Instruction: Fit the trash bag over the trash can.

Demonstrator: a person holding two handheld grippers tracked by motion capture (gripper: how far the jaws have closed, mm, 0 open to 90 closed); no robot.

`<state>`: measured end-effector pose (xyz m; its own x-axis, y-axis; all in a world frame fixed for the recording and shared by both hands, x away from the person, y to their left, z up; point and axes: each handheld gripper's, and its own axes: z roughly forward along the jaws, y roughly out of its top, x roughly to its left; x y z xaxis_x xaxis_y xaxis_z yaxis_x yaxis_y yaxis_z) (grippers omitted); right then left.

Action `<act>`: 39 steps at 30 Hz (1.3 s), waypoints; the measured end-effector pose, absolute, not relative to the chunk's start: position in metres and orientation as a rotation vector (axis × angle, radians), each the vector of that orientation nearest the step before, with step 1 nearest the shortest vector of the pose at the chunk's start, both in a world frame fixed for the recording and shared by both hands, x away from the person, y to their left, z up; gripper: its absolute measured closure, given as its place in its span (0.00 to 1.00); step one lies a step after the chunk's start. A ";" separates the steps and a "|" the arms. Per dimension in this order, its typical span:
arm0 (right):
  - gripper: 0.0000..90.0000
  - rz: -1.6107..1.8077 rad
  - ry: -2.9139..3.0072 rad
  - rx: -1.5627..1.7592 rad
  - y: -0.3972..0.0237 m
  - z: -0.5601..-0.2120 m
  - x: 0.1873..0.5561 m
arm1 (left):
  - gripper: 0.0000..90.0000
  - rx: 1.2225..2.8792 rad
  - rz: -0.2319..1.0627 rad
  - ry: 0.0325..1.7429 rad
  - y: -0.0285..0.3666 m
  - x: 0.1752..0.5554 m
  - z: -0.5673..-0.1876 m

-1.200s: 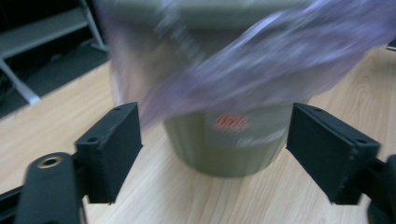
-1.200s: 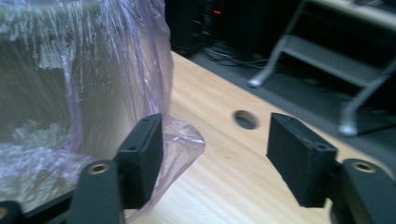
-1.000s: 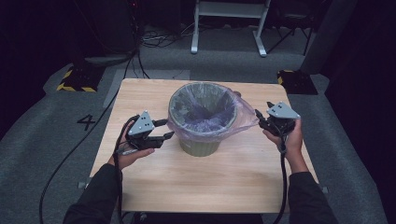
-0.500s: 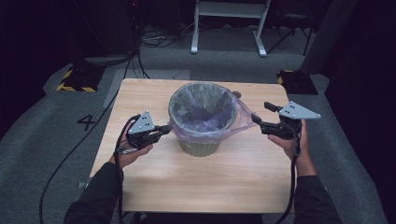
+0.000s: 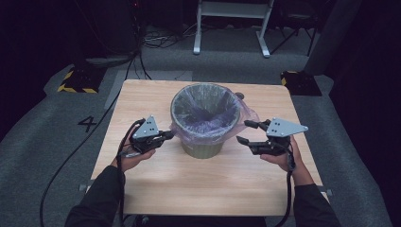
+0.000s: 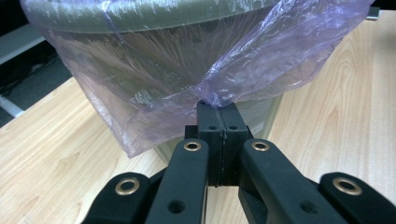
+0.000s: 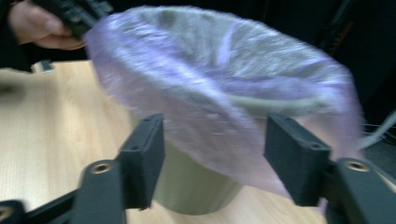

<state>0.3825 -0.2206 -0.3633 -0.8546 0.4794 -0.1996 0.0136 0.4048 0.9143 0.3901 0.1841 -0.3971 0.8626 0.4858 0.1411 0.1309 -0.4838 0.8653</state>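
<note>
Bag liner held at the bin rim

Left tongs (image 6: pixel 219 116) clench the bag (image 6: pixel 243 70) overhang, anchoring it on the bin (image 5: pixel 202 146) mid-counter (image 5: pixel 156 189); right tongs (image 5: pixel 247 132), closing, stand released beside the opposite overhang.

High view down over table (image 5: pixel 156 189); gripper views close on bin (image 6: pixel 154 56).

My right gripper view blurs the bag (image 7: pixel 219 88), and my jaws cut off the bin (image 7: pixel 196 191) beneath it.
</note>
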 end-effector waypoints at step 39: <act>1.00 1.291 2.374 0.480 -0.206 -0.413 0.412 | 1.00 2.137 0.414 0.500 0.178 0.406 -0.435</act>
